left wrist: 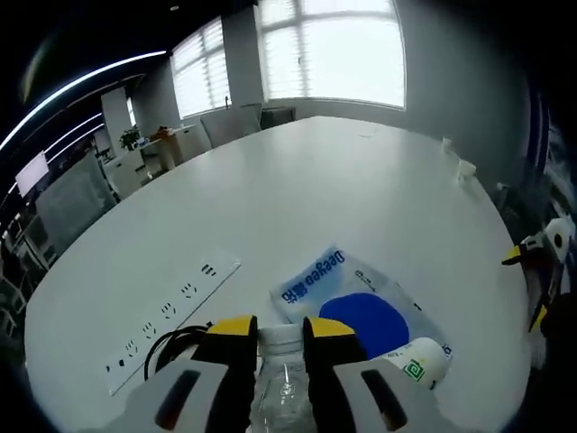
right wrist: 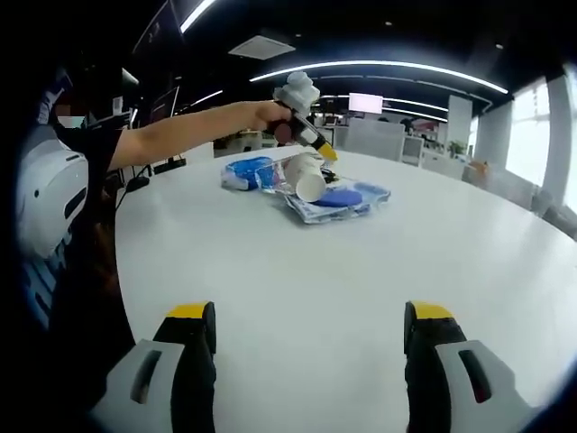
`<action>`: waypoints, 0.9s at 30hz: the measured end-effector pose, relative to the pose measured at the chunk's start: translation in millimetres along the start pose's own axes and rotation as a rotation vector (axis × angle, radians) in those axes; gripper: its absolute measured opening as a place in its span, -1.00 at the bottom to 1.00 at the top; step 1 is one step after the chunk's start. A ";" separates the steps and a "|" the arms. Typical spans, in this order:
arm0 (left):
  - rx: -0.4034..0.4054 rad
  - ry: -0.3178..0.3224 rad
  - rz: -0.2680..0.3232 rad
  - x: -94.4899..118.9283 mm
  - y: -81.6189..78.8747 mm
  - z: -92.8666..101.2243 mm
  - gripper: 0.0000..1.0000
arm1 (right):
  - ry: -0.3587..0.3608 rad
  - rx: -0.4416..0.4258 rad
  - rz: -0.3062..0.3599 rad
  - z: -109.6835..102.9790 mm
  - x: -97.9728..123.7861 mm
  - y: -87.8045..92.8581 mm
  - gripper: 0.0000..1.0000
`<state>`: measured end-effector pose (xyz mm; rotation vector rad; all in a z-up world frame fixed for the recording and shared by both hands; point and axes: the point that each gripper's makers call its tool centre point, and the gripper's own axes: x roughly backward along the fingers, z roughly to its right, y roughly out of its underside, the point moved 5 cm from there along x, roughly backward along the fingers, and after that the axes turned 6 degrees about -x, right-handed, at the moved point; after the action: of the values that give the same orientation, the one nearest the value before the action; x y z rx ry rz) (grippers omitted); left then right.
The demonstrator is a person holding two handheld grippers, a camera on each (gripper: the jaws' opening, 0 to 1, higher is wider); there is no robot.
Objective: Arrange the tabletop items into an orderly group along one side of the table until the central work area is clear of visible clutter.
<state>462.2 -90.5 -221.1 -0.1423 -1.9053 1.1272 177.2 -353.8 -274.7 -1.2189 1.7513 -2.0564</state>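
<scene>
Near the table's far edge, left gripper was clamped on a clear water bottle, beside a blue-printed packet and tipped paper cup. Right gripper hung released over bare tabletop. Risk, judged: the bottle's slick plastic might slip, nudging the cup rolling.

Smooth, faintly glossy white table, window light sheening across it. Clear, glossy plastic bottle with a ribbed translucent cap, pinched between matt black fingers tipped in yellow. Shiny plastic pouch, blue print on pale film, crinkled at the edges. Matt white paper cup. Matt white socket strip let flush into the table, glossy black cable beside it. Right gripper: grey plastic shells, matt black pads.
</scene>
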 end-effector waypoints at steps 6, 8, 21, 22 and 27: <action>-0.016 -0.016 0.019 12.8 -2.8 0.0 -0.66 | -0.001 0.010 0.006 -5.7 2.8 -2.5 0.65; -0.025 -0.021 0.027 17.2 -4.4 0.8 -0.67 | 0.000 0.012 0.007 -7.0 3.4 -3.1 0.65; -0.086 -0.055 0.073 41.2 -15.9 9.7 -1.00 | -0.002 0.026 0.021 -17.3 8.5 -8.0 0.66; -0.059 -0.043 0.069 41.4 -12.6 8.2 -1.00 | -0.003 0.026 0.024 -18.1 9.0 -8.4 0.66; -0.076 -0.074 0.039 39.4 -2.9 1.8 -1.00 | -0.001 0.031 0.012 -19.8 11.3 -6.6 0.66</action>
<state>438.3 -73.9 -194.3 -0.1824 -2.0201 1.1003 158.9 -344.1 -263.1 -1.1976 1.7152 -2.0679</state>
